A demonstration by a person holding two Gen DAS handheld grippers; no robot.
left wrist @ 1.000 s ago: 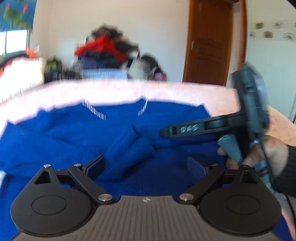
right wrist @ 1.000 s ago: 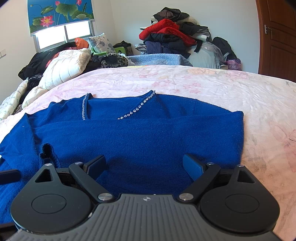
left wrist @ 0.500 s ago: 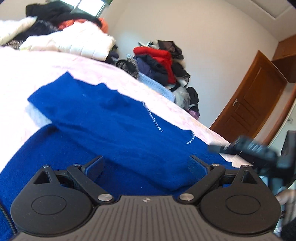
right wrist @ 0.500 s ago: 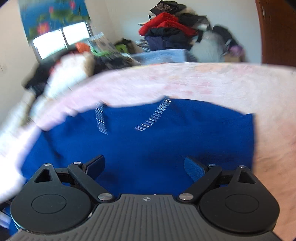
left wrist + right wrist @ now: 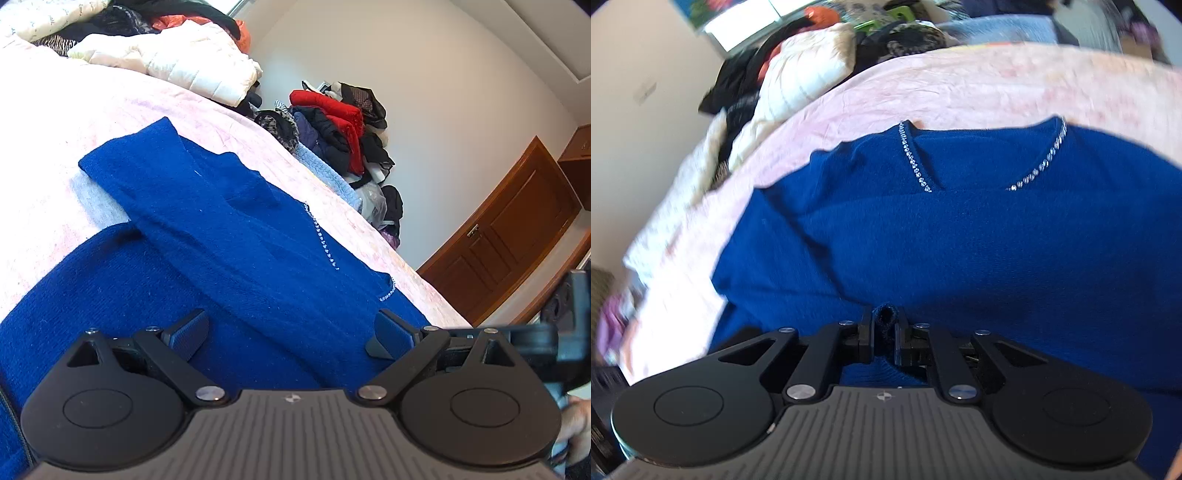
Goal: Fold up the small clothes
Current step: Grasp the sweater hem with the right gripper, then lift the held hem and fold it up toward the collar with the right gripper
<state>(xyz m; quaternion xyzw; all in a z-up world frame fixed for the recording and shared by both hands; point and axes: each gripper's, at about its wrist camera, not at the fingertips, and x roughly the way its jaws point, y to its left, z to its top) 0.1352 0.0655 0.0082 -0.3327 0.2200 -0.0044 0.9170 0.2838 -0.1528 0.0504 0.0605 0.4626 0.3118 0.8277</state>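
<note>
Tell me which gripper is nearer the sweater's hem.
Right. The right gripper has just closed and pinches the near edge of the blue sweater. The left gripper is open above the cloth, gripping nothing.

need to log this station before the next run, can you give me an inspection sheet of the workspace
surface: bed with a pink bedspread, wrinkled.
job's things: blue sweater spread flat on the bed, rhinestone neckline facing up, one sleeve folded across the body.
clutter: white quilted jacket and dark clothes at the bed's far edge; clothes pile topped with red against the wall.
grippers: left gripper open over the sweater, nothing between the pads; right gripper has just closed and pinches a fold of the sweater's near part.
cables: nothing seen.
surroundings: white walls, wooden door, bright window behind the clothes.
</note>
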